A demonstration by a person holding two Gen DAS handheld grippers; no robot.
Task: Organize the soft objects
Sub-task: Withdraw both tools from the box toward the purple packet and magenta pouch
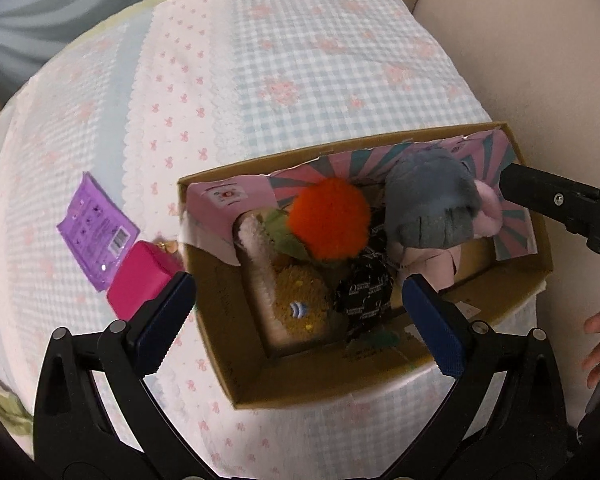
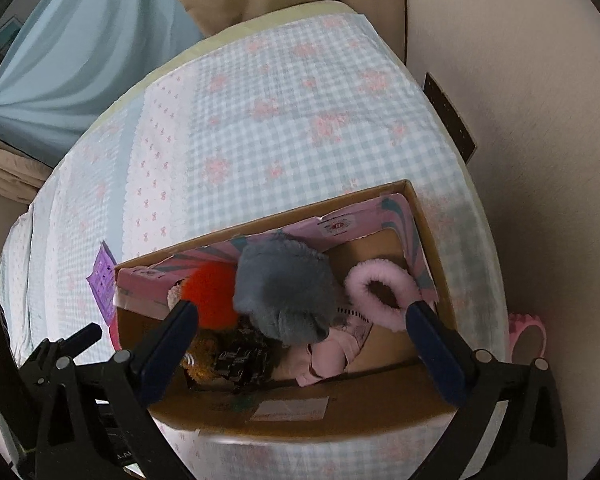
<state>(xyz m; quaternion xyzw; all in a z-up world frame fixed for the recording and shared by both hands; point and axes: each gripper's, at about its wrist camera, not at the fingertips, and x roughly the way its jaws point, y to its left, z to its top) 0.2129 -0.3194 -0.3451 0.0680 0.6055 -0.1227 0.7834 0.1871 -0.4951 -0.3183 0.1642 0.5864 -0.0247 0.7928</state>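
Note:
A cardboard box (image 1: 312, 384) (image 2: 300, 416) stands on the checked bedspread. It holds an orange pompom (image 1: 329, 222) (image 2: 208, 294), a grey plush toy (image 1: 430, 200) (image 2: 286, 292), a pink fluffy ring (image 2: 382, 294), a pink-and-brown plush slipper (image 1: 288, 300), a black printed soft object (image 1: 366, 296) (image 2: 240, 360) and pink cloth (image 2: 332, 352). My left gripper (image 1: 298, 322) is open and empty above the box's near side. My right gripper (image 2: 302, 352) is open and empty over the box; one of its arms shows in the left wrist view (image 1: 560, 204).
A purple card (image 1: 96, 224) (image 2: 104, 284) and a magenta case (image 1: 142, 284) lie on the bedspread (image 1: 300, 80) left of the box. A beige wall (image 2: 520, 120) is to the right. A pink object (image 2: 528, 332) sits by the bed's right edge. Blue curtain (image 2: 80, 60) hangs far left.

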